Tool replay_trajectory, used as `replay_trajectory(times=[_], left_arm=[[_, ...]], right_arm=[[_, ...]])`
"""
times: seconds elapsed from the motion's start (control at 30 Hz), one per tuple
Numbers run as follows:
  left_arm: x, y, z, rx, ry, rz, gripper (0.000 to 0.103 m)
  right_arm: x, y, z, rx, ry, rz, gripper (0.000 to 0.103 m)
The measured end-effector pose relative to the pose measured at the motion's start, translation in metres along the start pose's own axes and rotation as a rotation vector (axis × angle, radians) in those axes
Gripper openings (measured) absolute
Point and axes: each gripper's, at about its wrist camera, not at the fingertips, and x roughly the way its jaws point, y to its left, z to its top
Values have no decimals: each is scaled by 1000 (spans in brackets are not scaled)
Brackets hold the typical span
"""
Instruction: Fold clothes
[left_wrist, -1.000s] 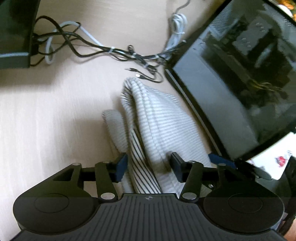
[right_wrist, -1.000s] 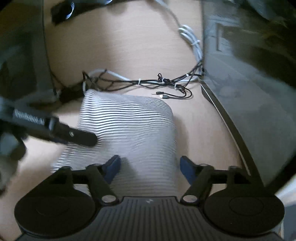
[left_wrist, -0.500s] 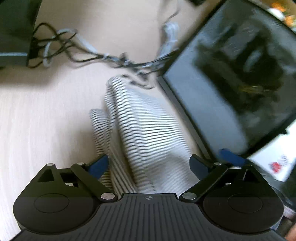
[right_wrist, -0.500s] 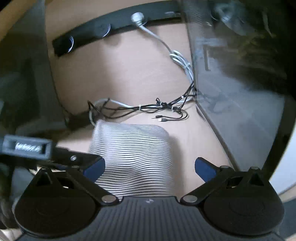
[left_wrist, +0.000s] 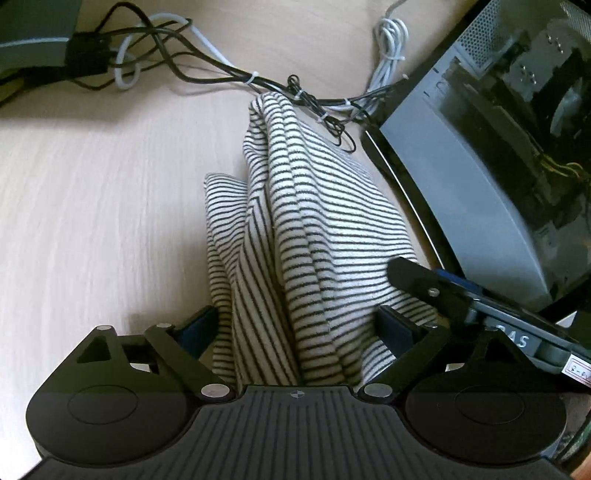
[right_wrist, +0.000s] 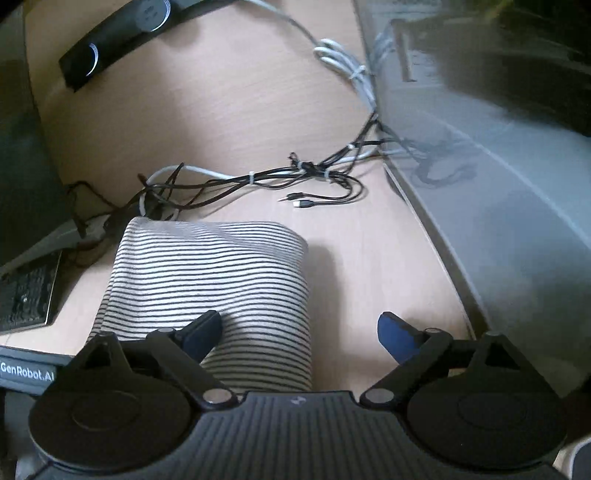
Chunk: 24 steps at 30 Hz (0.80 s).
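In both wrist views, you held your two grippers over a cream garment with thin dark stripes (left_wrist: 317, 229), lying in a compact, several-layered bundle on a pale wood-grain desk (left_wrist: 92, 192).

In the left wrist view, the bundle ran from the centre of the frame down to the bottom, between the blue-padded fingers of your left gripper (left_wrist: 295, 328). Its jaws stood wide apart and were closing slightly, straddling the cloth without visibly pressing it. At lower right, one black finger of your right gripper (left_wrist: 421, 280) rested just beside or on the cloth's right edge.

In the right wrist view, the bundle filled the lower left of the frame. Your right gripper (right_wrist: 299, 332) also stood wide and was closing a little; its left finger sat over the cloth and its right finger over bare desk.

A tangle of black and white cables (right_wrist: 258, 177) lay just beyond the bundle, and a glass-sided computer case (left_wrist: 498, 166) stood at the right.

The folding looked nearly complete: the garment was already a tidy rectangle. Perhaps only a final tuck or smoothing of the loose left layers remained.
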Motion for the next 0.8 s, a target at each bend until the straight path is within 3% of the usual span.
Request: replay_trajectory(times=[0.17, 0.4, 0.6, 0.8], left_arm=[[0, -1, -2, 13, -1, 7, 87], [-8, 9, -9, -29, -13, -28, 75], [-35, 28, -26, -91, -51, 16, 70], [-83, 69, -46, -190, -121, 100, 68]], right_arm=[[10, -6, 1, 29, 42, 76, 92], [24, -14, 2, 101, 163, 256, 90], [32, 14, 2, 53, 211, 369, 83], [47, 75, -2, -31, 260, 499, 79]])
